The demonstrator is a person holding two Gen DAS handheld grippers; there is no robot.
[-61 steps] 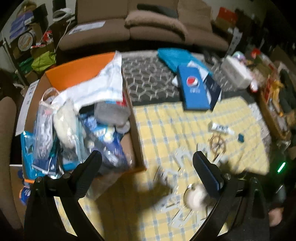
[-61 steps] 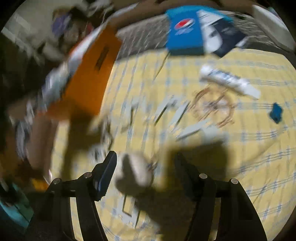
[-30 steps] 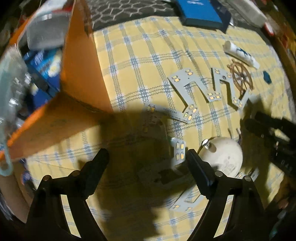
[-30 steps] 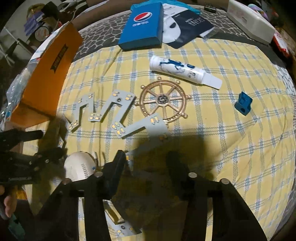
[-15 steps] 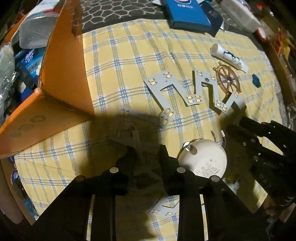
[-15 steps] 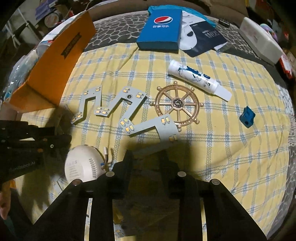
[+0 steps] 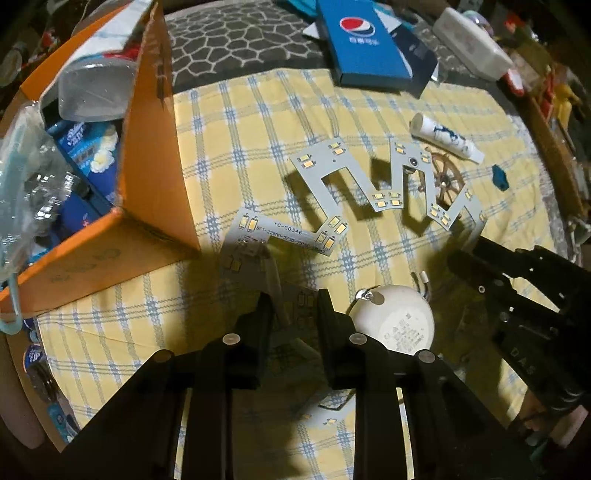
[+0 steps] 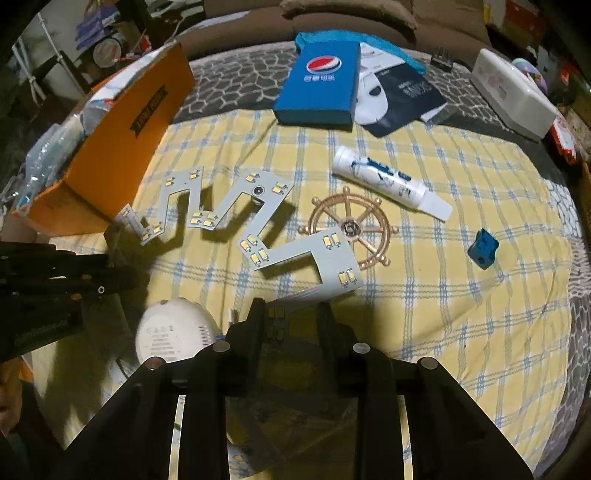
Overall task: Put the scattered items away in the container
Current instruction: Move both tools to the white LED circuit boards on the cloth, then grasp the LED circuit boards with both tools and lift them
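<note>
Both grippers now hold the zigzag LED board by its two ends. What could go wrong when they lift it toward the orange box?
1. The LED board is a thin, long zigzag. The left gripper and right gripper pinch opposite ends, so uneven lifting may bend or crack it.
2. One section overlaps the ship's wheel, which might snag and be dragged.
3. The orange box already looks full, so the board may not settle inside.

a yellow checked cloth (image 8: 461, 314) covered the table, with a grey honeycomb-patterned mat (image 8: 236, 88) beyond it; a brown sofa (image 8: 351, 14) stood farther back.
</note>
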